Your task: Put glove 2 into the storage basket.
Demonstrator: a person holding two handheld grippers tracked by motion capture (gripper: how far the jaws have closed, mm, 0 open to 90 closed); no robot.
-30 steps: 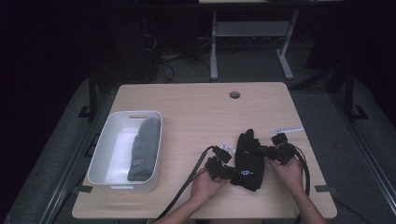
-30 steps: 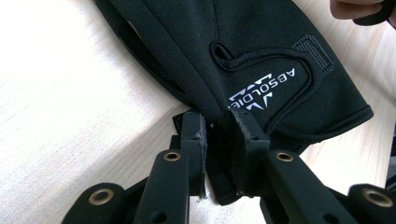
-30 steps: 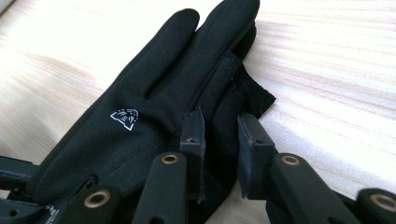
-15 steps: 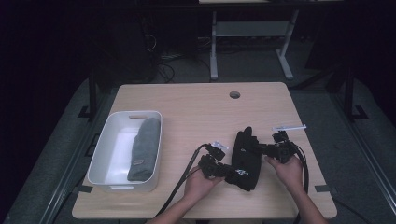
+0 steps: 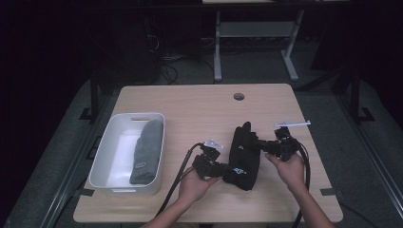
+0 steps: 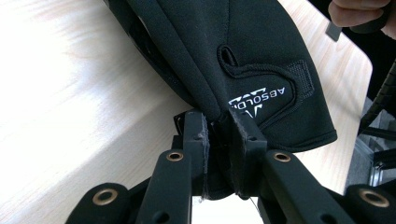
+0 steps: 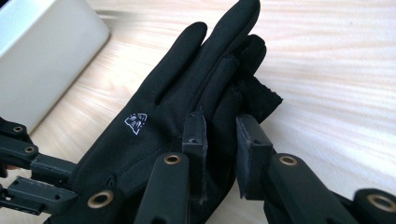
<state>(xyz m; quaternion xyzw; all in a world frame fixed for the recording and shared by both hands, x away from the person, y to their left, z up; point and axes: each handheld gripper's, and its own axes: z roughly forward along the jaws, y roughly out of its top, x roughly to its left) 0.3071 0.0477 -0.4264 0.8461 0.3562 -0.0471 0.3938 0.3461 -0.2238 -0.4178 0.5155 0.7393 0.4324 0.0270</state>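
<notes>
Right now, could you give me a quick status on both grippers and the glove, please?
Left gripper shut on glove cuff. Right gripper shut on its edge. Bin with grey cloth stands apart.

Light wooden rectangular table (image 5: pixel 199 107) with a round cable hole (image 5: pixel 238 96) near its far edge. White plastic bin (image 5: pixel 110 152) stands on its left part.

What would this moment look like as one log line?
left gripper: shut on glove cuff | right gripper: shut on glove edge | grey glove: in bin

Black hand-held gripper (image 6: pixel 223 135) with brass-ringed pivot screws, flat pads, trailing black cable.
</notes>
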